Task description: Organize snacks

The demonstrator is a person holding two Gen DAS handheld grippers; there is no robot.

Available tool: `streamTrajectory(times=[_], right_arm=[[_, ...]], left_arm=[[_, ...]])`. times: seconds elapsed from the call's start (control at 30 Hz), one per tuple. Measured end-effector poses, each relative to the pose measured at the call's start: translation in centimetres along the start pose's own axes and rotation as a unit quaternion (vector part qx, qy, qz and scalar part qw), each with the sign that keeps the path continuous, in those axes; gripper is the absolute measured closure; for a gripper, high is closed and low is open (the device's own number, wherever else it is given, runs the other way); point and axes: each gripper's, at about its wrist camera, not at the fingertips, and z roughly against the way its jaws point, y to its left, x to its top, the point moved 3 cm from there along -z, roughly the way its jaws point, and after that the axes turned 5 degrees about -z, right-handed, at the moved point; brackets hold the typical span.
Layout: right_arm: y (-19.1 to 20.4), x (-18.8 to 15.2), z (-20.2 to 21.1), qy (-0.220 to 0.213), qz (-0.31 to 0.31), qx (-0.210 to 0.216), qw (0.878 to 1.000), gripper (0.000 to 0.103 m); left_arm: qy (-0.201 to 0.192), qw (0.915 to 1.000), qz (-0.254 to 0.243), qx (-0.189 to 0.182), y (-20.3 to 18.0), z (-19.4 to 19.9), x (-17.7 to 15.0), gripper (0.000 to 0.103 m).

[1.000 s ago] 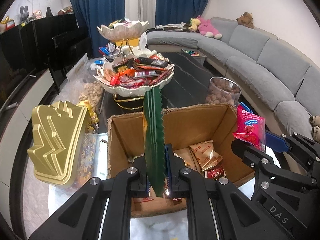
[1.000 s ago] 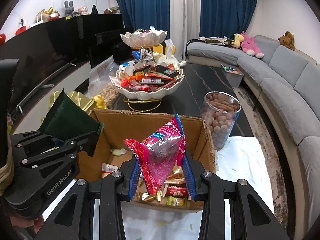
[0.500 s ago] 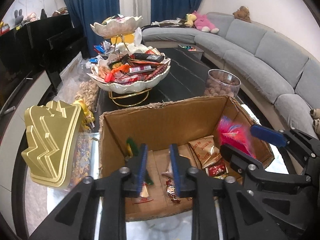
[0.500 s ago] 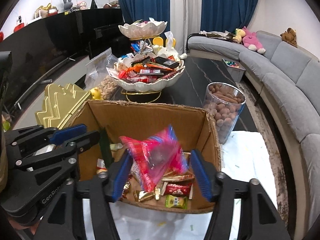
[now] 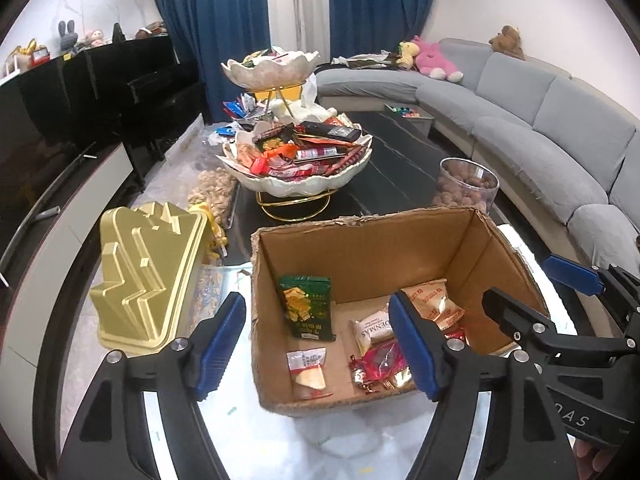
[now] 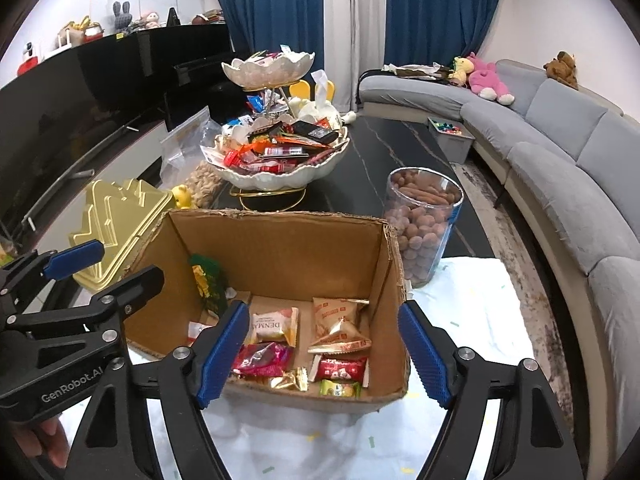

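An open cardboard box (image 5: 372,248) (image 6: 280,248) stands on the white cloth in front of me. A green snack pack (image 5: 307,306) (image 6: 208,284) leans against its left inner wall. A pink-red packet (image 5: 382,360) (image 6: 262,358) lies on the box floor among several other wrapped snacks. My left gripper (image 5: 320,344) is open and empty above the box's near left side. My right gripper (image 6: 322,354) is open and empty above the box's near edge; it also shows at the right of the left wrist view (image 5: 536,292).
A two-tier shell bowl stand (image 5: 296,168) (image 6: 280,160) full of snacks stands behind the box on the dark table. A clear jar of nuts (image 6: 422,220) (image 5: 466,188) stands to the right. A gold tin (image 5: 148,276) (image 6: 116,216) sits left. A grey sofa (image 6: 560,152) curves along the right.
Both grippers opened wide. The green pack dropped from the left gripper and the pink-red packet from the right gripper; both now rest inside the box.
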Motion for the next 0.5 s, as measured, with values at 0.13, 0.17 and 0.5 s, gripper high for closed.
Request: streamTrajectory(times=[0.13,0.17,0.5], right_arm=[[0.1,-0.1,1.0,-0.003,-0.001,-0.001,1.000,0.025],[0.1,-0.1,1.2,-0.004,-0.002,-0.001,1.000,0.025],[-0.1,-0.6,3.7,-0.013,-0.009,-0.005,1.000,0.023]], left_arm=[[-0.002,1.0000,0.001,0.006,0.1,0.9,-0.3,0.026],[-0.003,1.0000,0.001,0.007,0.1,1.1,-0.3,0.025],[-0.019,0.9996,0.005,0.020,0.1,4.1,-0.9,0.015]])
